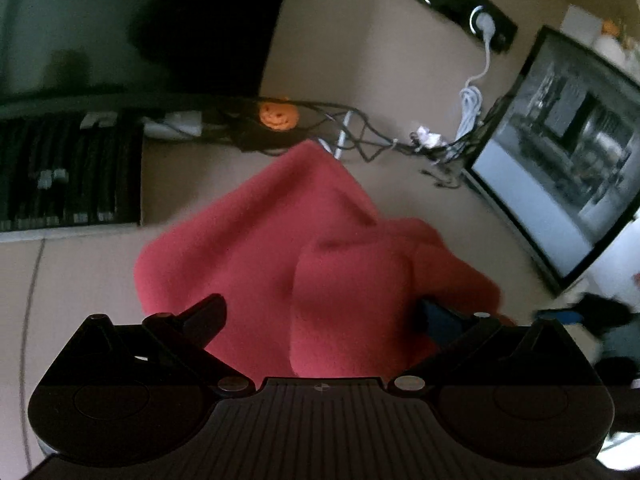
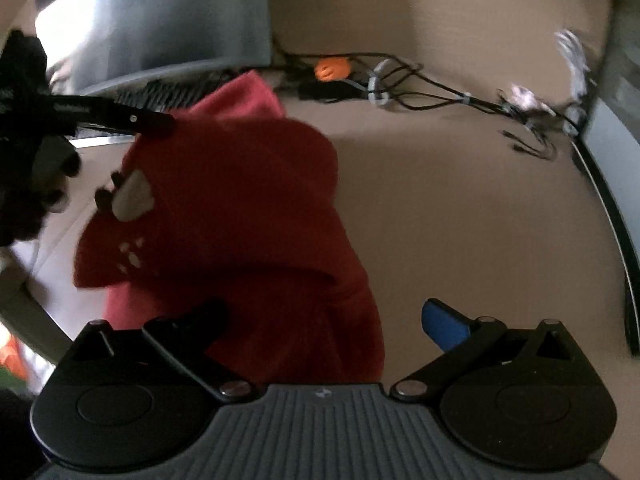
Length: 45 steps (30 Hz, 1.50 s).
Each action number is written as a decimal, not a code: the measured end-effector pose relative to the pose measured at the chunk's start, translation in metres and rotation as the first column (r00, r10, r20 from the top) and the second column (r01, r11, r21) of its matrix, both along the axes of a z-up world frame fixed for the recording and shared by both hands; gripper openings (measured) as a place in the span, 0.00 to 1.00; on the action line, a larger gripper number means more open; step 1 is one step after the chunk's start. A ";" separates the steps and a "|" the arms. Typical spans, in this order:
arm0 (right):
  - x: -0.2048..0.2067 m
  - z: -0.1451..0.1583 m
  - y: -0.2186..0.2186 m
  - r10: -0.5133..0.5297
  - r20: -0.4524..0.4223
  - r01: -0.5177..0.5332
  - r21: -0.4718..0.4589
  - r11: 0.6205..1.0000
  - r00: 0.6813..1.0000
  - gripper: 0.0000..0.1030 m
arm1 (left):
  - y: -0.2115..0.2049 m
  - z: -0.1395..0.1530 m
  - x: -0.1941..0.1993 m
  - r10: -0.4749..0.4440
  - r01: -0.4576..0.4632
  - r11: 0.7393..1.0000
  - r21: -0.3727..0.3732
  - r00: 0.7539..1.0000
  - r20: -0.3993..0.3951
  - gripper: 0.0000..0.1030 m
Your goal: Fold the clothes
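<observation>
A red garment [image 1: 304, 248] lies bunched on the beige table and fills the space between the fingers of my left gripper [image 1: 320, 312]. Its jaws stand wide apart with cloth lying between them. In the right wrist view the same red garment [image 2: 240, 208] shows a white print [image 2: 134, 196]. My right gripper [image 2: 324, 316] is open; the cloth lies against its left finger, and the blue pad [image 2: 444, 324] is bare. My left gripper's black finger [image 2: 132, 120] reaches the garment's top left edge in that view.
A dark monitor [image 1: 140, 20] and keyboard [image 1: 68, 172] stand at the back left. A second screen [image 1: 560, 160] stands at the right. Tangled black cables [image 2: 432, 92] and an orange pumpkin toy [image 2: 330, 69] lie along the back of the table [image 2: 460, 200].
</observation>
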State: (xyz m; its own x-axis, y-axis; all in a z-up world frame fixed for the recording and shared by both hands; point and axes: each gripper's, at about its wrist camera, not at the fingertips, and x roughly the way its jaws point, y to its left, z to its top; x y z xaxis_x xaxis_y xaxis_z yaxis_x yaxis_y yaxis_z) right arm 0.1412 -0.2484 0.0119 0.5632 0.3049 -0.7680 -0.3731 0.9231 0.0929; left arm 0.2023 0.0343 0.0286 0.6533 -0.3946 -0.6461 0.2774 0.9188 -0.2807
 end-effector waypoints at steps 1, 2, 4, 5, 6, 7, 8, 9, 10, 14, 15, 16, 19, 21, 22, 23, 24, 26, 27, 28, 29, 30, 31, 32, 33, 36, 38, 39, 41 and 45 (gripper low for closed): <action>-0.004 0.002 -0.005 -0.025 0.004 0.025 -0.004 1.000 1.000 1.00 | 0.000 0.002 0.005 -0.007 0.007 1.000 0.004 1.000 0.015 1.00; -0.007 0.002 -0.008 -0.044 0.001 0.044 -0.010 0.999 0.999 1.00 | 0.000 0.004 0.010 -0.021 0.021 1.000 0.005 0.999 0.033 1.00; -0.011 0.001 -0.014 -0.073 -0.030 0.072 -0.011 0.997 0.997 1.00 | -0.001 0.010 0.019 -0.046 0.046 0.999 0.005 0.996 0.083 1.00; -0.012 -0.004 -0.017 -0.080 -0.069 0.080 -0.001 0.997 0.994 1.00 | 0.000 0.011 0.025 -0.053 0.053 0.999 0.002 0.993 0.104 1.00; -0.013 -0.010 -0.018 -0.088 -0.106 0.090 0.012 0.996 0.990 1.00 | 0.000 0.010 0.032 -0.049 0.049 0.999 0.003 0.993 0.109 1.00; -0.014 -0.017 -0.017 -0.096 -0.137 0.099 0.019 0.995 0.986 1.00 | 0.000 0.008 0.039 -0.042 0.042 0.999 0.005 0.993 0.108 1.00; -0.015 -0.024 -0.014 -0.103 -0.145 0.104 -0.001 0.995 0.984 1.00 | 0.001 0.003 0.048 -0.029 0.028 1.000 0.014 0.995 0.100 1.00; -0.016 -0.031 -0.011 -0.111 -0.150 0.109 -0.025 0.994 0.982 1.00 | 0.001 -0.005 0.056 -0.014 0.012 1.000 0.029 0.997 0.080 1.00; -0.016 -0.036 -0.007 -0.117 -0.129 0.108 -0.069 0.992 0.985 1.00 | 0.002 -0.013 0.065 0.002 -0.004 0.999 0.045 0.998 0.058 1.00; 0.000 -0.048 -0.010 -0.104 -0.039 0.097 -0.164 0.982 0.994 1.00 | 0.006 -0.045 0.079 0.061 -0.057 0.997 0.058 0.995 -0.076 1.00; 0.005 -0.048 -0.014 -0.106 -0.013 0.102 -0.184 0.978 0.994 1.00 | 0.009 -0.049 0.077 0.080 -0.075 0.996 0.046 0.992 -0.100 1.00; 0.013 -0.047 -0.016 -0.111 0.021 0.113 -0.212 0.971 0.994 1.00 | 0.012 -0.051 0.074 0.097 -0.093 0.995 0.037 0.988 -0.118 1.00; 0.047 -0.047 -0.028 -0.161 0.107 0.185 -0.279 0.942 0.981 1.00 | 0.024 -0.052 0.059 0.169 -0.167 0.986 0.022 0.970 -0.176 1.00; 0.071 -0.042 -0.036 -0.215 0.138 0.246 -0.277 0.929 0.967 1.00 | 0.028 -0.056 0.041 0.186 -0.197 0.980 -0.020 0.950 -0.249 1.00; 0.078 -0.039 -0.042 -0.230 0.153 0.263 -0.261 0.929 0.961 1.00 | 0.028 -0.058 0.031 0.174 -0.195 0.980 -0.044 0.943 -0.283 1.00; 0.082 -0.030 -0.044 -0.240 0.172 0.275 -0.229 0.934 0.956 1.00 | 0.025 -0.059 0.020 0.147 -0.175 0.982 -0.067 0.939 -0.310 1.00; 0.084 -0.019 -0.047 -0.242 0.187 0.275 -0.174 0.946 0.952 1.00 | 0.022 -0.054 0.009 0.128 -0.155 0.986 -0.068 0.945 -0.302 1.00; 0.083 -0.001 -0.053 -0.235 0.193 0.246 -0.032 0.969 0.953 1.00 | 0.018 -0.042 -0.012 0.097 -0.116 0.992 -0.056 0.959 -0.266 1.00; 0.077 0.007 -0.056 -0.231 0.189 0.225 0.056 0.973 0.954 1.00 | 0.019 -0.028 -0.022 0.093 -0.107 0.993 -0.058 0.974 -0.206 1.00; 0.074 0.008 -0.056 -0.219 0.185 0.201 0.107 0.974 0.958 1.00 | 0.021 -0.011 -0.031 0.092 -0.101 0.993 -0.063 0.987 -0.132 1.00; 0.071 0.008 -0.056 -0.205 0.182 0.178 0.154 0.972 0.962 1.00 | 0.022 0.001 -0.036 0.075 -0.083 0.992 -0.095 0.994 -0.079 1.00; 0.069 0.009 -0.056 -0.191 0.179 0.154 0.201 0.967 0.965 1.00 | 0.023 0.012 -0.039 0.056 -0.060 0.989 -0.134 0.998 -0.032 1.00; 0.066 0.009 -0.056 -0.177 0.177 0.130 0.248 0.960 0.968 1.00 | 0.025 0.023 -0.043 0.038 -0.034 0.984 -0.172 0.999 0.016 1.00; 0.067 0.003 -0.052 -0.160 0.172 0.114 0.251 0.961 0.972 1.00 | 0.026 0.034 -0.046 0.021 -0.007 0.978 -0.209 0.998 0.065 1.00; 0.073 -0.005 -0.048 -0.141 0.150 0.101 0.249 0.963 0.978 1.00 | 0.023 0.038 -0.045 0.002 0.021 0.973 -0.231 0.995 0.097 1.00; 0.093 -0.036 -0.039 -0.082 0.053 0.064 0.279 0.958 0.995 1.00 | 0.008 0.018 -0.029 0.006 0.010 0.980 -0.200 0.997 0.076 1.00; 0.105 -0.056 -0.033 -0.063 -0.002 0.061 0.281 0.958 0.998 1.00 | 0.003 -0.010 -0.011 0.041 -0.038 0.984 -0.175 0.999 0.009 1.00; 0.104 -0.061 -0.032 -0.081 0.021 0.071 0.290 0.954 0.996 1.00 | 0.003 -0.026 -0.003 0.063 -0.066 0.985 -0.156 0.998 -0.022 1.00; 0.102 -0.068 -0.031 -0.114 0.064 0.089 0.312 0.946 0.991 1.00 | 0.004 -0.048 0.006 0.072 -0.080 0.985 -0.154 0.996 -0.055 1.00; 0.101 -0.076 -0.033 -0.129 0.084 0.091 0.353 0.931 0.988 1.00 | 0.011 -0.067 0.015 0.061 -0.072 0.973 -0.221 0.996 -0.057 1.00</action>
State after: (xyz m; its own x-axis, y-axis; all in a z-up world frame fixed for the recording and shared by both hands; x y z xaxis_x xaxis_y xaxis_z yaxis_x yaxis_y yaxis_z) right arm 0.2427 -0.2813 -0.0637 0.6794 0.4735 -0.5605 -0.2958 0.8758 0.3814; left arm 0.2172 0.0456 -0.0380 0.6522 -0.4888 -0.5794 0.1982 0.8477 -0.4921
